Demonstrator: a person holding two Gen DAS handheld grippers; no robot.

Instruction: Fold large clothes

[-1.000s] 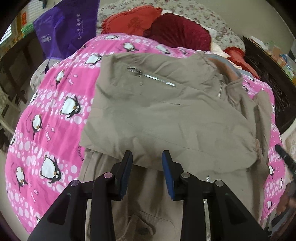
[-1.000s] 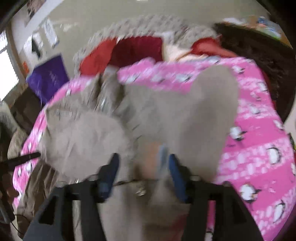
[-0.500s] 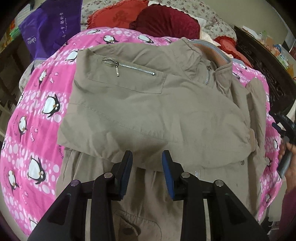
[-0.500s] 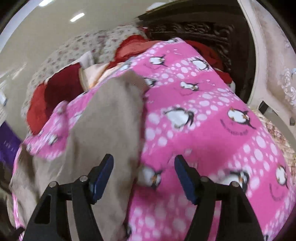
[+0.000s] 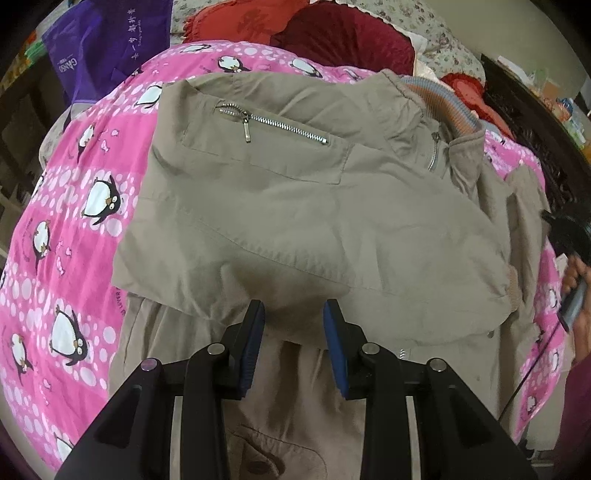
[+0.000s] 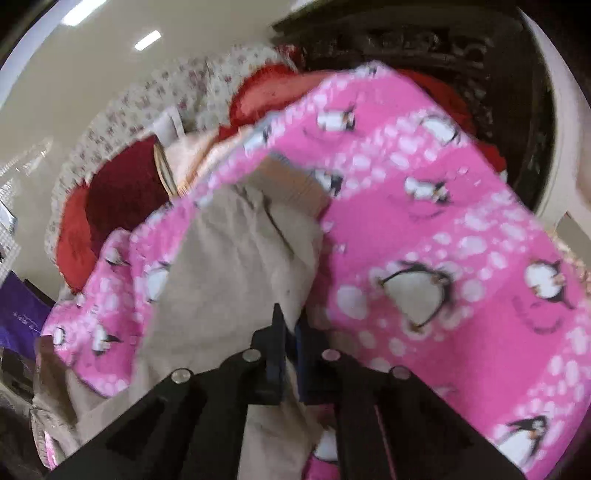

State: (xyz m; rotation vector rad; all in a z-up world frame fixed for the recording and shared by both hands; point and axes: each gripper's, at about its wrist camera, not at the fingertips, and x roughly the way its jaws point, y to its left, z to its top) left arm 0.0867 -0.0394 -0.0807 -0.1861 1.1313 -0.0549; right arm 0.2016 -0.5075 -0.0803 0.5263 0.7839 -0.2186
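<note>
A large khaki jacket (image 5: 295, 206) with a silver pocket zip lies on the pink penguin blanket (image 5: 74, 221), its left side folded over the body. My left gripper (image 5: 293, 314) is open and empty, hovering over the folded edge. In the right wrist view my right gripper (image 6: 290, 325) is shut on the jacket's right edge (image 6: 236, 266), with the blanket (image 6: 443, 258) beside it. The right gripper also shows at the right edge of the left wrist view (image 5: 570, 236).
Red and maroon cushions (image 5: 332, 33) and a floral pillow (image 5: 424, 22) lie at the bed's head. A purple bag (image 5: 103, 44) stands at the far left. A dark carved headboard (image 6: 424, 48) and side furniture (image 5: 535, 122) border the right side.
My right gripper was open over the blanket half a second ago and has now closed on the jacket's right edge. My left gripper has drifted slightly and stayed open.
</note>
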